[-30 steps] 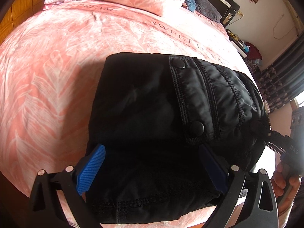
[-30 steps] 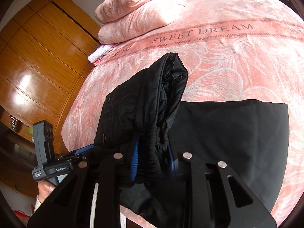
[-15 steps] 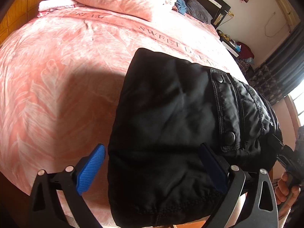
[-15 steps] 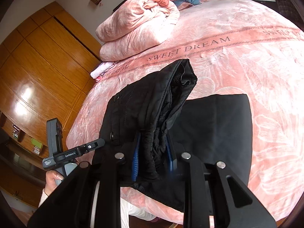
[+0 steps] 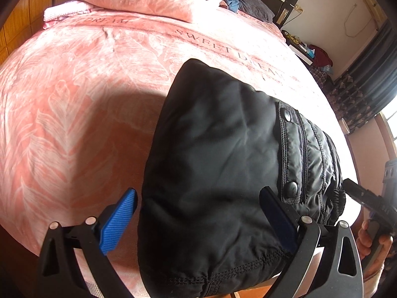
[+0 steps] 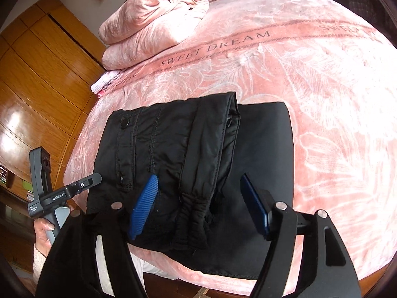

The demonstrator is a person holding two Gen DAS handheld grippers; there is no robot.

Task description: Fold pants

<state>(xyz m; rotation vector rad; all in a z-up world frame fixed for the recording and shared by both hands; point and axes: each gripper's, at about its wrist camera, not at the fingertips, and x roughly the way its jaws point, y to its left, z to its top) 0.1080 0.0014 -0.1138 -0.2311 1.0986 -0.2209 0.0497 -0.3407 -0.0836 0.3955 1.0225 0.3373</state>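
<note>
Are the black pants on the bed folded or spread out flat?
Folded: the pants lie on the bed in stacked layers, waistband part doubled over the lower layer.

A home bedroom: a wide bed (image 6: 310, 79) under a pink "SWEET DREAM" blanket, a folded pink quilt (image 6: 153, 32) at its far end, a wooden wardrobe (image 6: 37, 79) left, dark curtains (image 5: 367, 74) right.

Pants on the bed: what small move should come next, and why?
Probably draw the right tool back clear. Its jaws are opening around the gathered waistband, and the pants already lie folded over on the bed, so it holds nothing.
</note>
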